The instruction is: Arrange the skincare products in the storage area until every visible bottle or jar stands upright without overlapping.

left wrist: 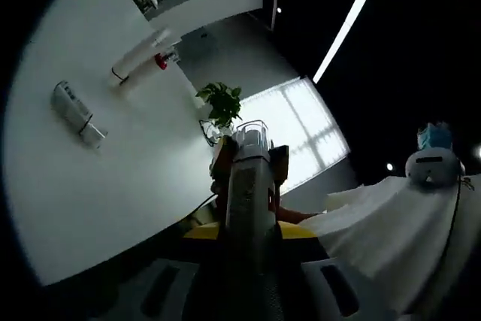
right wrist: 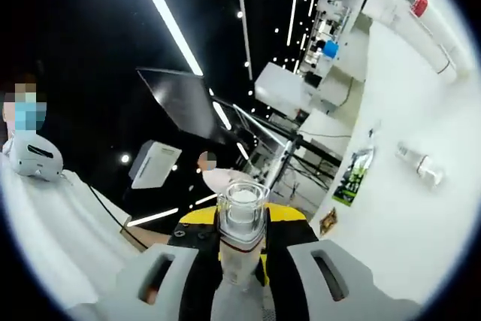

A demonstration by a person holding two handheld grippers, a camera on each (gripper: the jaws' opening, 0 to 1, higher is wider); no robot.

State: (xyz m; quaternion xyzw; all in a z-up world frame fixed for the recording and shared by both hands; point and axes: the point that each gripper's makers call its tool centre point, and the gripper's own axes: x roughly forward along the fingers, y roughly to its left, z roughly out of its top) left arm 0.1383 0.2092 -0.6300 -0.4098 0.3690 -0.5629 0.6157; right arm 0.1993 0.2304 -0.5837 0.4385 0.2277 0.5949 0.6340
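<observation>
Tilting upward, jaws gripping bottle [right wrist: 242, 219]

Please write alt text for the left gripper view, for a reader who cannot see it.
The left gripper holds a clear-capped bottle between its jaws, lifted off a white table. Two more bottles lie on their sides on the table, and a green plant is at its edge.

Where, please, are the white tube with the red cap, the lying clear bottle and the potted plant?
white tube [left wrist: 139, 56], left gripper view, mid-body.
clear bottle [left wrist: 75, 111], left gripper view, middle of its side.
potted plant [left wrist: 222, 103], left gripper view, its leaves.
</observation>
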